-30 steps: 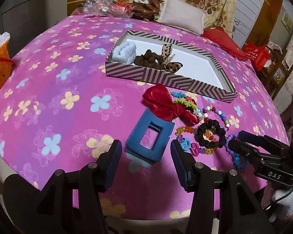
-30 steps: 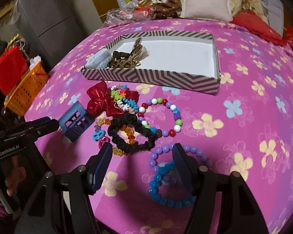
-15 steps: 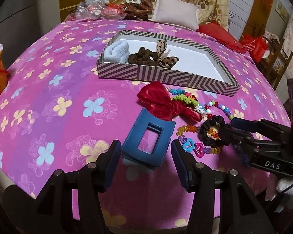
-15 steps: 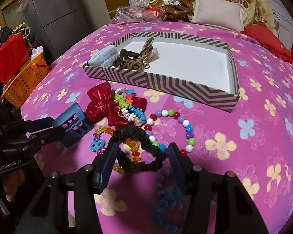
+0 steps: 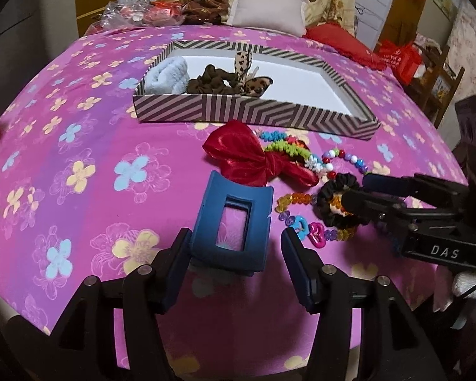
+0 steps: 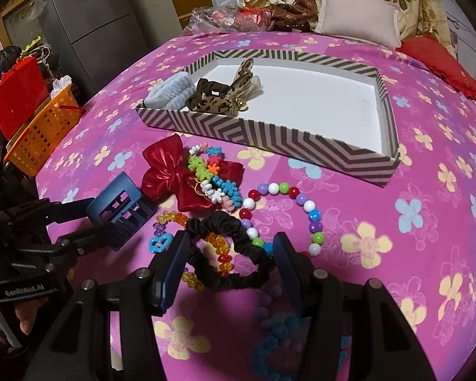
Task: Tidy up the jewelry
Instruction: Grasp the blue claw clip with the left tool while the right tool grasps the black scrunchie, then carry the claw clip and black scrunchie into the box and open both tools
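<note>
My left tongs point(image 5: 234, 254) stand apart, jaws just widened, around the near end of the blue hair clip point(image 5: 233, 222), whose long axis runs away toward the striped box point(image 5: 254, 111). My right tongs point(image 6: 228, 263) stand apart astride the black scrunchie point(image 6: 228, 254), not yet pinching.

blue claw clip point(image 5: 233, 227): flat on pink cloth | black scrunchie point(image 6: 230, 250): over amber beads | red bow point(image 5: 254, 158): beside bracelets | striped tray point(image 6: 358, 155): holds three scrunchies (far left corner)
</note>
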Available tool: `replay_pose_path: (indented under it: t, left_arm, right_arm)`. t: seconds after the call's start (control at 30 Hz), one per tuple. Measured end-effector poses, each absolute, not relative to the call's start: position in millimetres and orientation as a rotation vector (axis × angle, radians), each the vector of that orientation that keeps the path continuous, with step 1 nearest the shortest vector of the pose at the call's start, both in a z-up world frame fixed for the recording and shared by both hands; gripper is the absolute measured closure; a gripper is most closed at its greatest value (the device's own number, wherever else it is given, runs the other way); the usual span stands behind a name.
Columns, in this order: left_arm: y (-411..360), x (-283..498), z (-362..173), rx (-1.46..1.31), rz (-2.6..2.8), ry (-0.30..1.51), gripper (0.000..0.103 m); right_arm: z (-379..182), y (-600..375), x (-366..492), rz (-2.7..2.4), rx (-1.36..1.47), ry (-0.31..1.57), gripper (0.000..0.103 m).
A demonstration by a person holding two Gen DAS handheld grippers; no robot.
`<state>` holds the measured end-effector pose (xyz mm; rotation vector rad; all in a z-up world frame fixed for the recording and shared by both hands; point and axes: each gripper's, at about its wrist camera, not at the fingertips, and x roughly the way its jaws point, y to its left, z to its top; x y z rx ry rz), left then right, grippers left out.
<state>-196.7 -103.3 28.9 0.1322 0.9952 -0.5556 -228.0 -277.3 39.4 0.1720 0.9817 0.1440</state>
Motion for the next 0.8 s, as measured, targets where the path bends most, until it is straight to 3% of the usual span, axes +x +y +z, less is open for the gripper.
replay_pose_path:
  t: [0.1,0.17,0.3,0.37,0.8]
  left_arm:
    - [-100.9,-194.3,27.0,0.099,-0.557,1.003,0.043]
    - [-98.2,-193.1,27.7,0.077,-0.564,0.995,0.052]
    - [-93.6,-191.3,29.5,0.039,-0.58,0.991,0.052]
    - [-90.7,-191.0,32.7,0.027,-0.575,0.981,0.053]
    - [-80.5,-173.1,76.8,0.001,-0.54,0.874,0.053]
  right_arm:
    - [39.3,-275.1,-227.5,0.142,0.152,0.978,0.046]
    - [38.9,-273.9,-226.8,0.139,0.133,0.979,0.048]
    - [36.2,-273.0,-226.6,0.161,0.113,0.976,0.084]
    - [38.2,-275.1,-227.6,0.169,0.126,0.972,0.09]
    - [94.7,-282.8,-224.7,0.219,0.16,0.853,0.093]
